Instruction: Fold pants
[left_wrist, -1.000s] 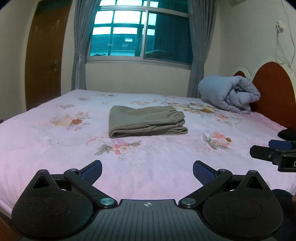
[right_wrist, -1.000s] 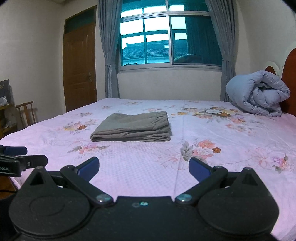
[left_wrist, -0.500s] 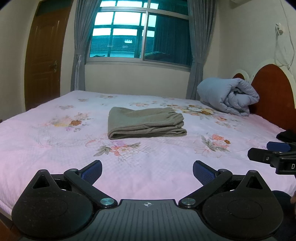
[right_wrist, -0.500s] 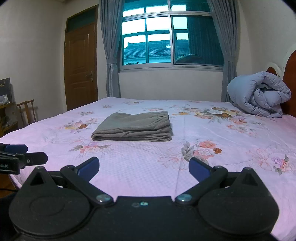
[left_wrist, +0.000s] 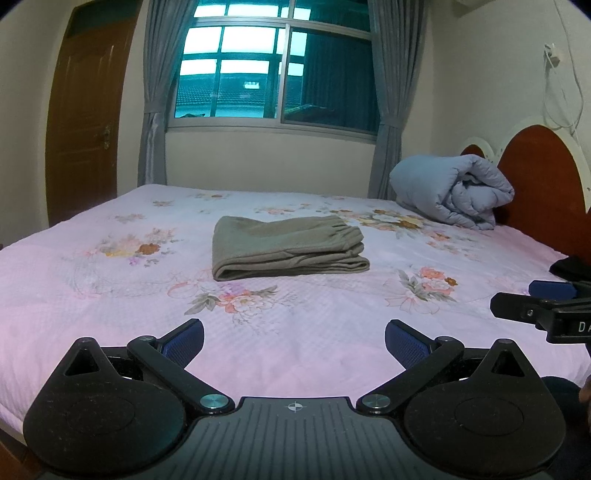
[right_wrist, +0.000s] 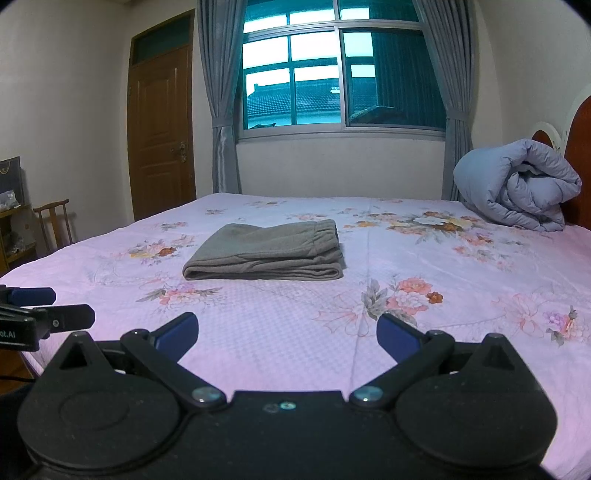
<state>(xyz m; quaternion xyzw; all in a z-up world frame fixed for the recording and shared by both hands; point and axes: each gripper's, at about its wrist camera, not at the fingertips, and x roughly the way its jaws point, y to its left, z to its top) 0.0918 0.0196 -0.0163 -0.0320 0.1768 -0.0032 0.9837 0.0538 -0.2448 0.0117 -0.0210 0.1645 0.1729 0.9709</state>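
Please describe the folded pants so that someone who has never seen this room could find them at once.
Start from the wide bed with the pink floral sheet that fills the room below the window. Near its middle lies a flat, rectangular stack of olive-grey knit pants, folded in layers, with the gathered elastic waistband towards the headboard side. The only other bundle, a puffy blue-grey rolled quilt, sits against the headboard.

- The pants (left_wrist: 288, 247) are soft, fuzzy grey-green cloth, not shiny.
- The bed (left_wrist: 110, 317) sheet is thin pink cloth with tiny bumps and printed flowers.
- The quilt (right_wrist: 517, 188) is puffy, smooth blue cloth.
- The left gripper (left_wrist: 294, 338) is dull black plastic with shiny metal screws.
- The door (right_wrist: 160, 129) is brown wood, a bit glossy.
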